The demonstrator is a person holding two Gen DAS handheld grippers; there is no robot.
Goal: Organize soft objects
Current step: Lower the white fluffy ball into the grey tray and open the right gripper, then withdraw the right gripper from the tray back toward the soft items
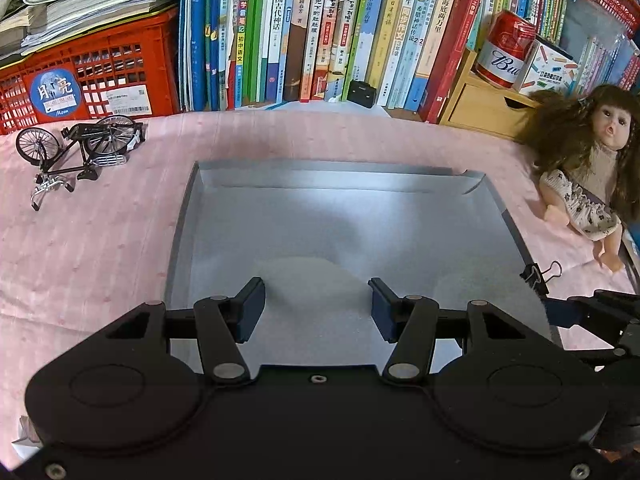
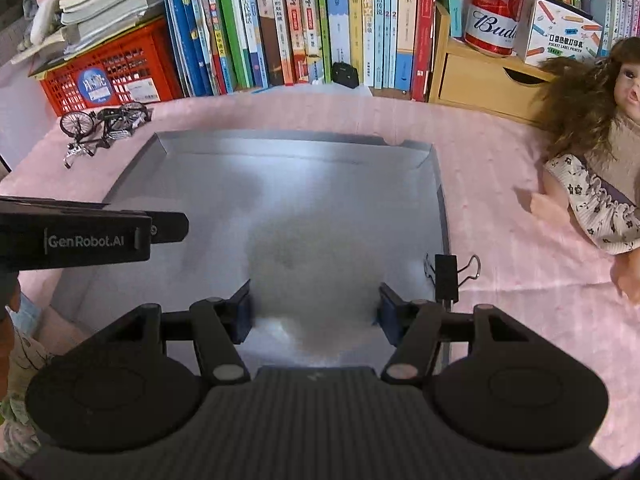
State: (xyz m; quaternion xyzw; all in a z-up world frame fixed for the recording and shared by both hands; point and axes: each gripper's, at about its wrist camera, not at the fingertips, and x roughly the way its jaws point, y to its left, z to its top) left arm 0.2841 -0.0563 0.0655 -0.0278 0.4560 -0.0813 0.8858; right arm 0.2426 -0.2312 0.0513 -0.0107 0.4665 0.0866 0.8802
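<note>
A grey, shiny flat bag (image 1: 340, 220) (image 2: 300, 200) lies on the pink cloth, with a folded flap along its far edge. A black binder clip (image 1: 538, 274) (image 2: 446, 276) sits on its right edge. My left gripper (image 1: 318, 292) hovers over the bag's near part, open, with only the bag's surface showing between its blue pads. My right gripper (image 2: 316, 300) is also open over the bag's near right part, just left of the clip. A long-haired doll (image 1: 588, 184) (image 2: 600, 184) in a flowered dress lies to the right of the bag.
A toy bicycle (image 1: 80, 148) (image 2: 104, 122) lies at the far left. Behind stand a red crate (image 1: 100, 80), a row of books (image 1: 320, 32), a wooden drawer box (image 1: 480, 108) and a red can (image 2: 494, 12). The left gripper's body (image 2: 80, 236) shows in the right view.
</note>
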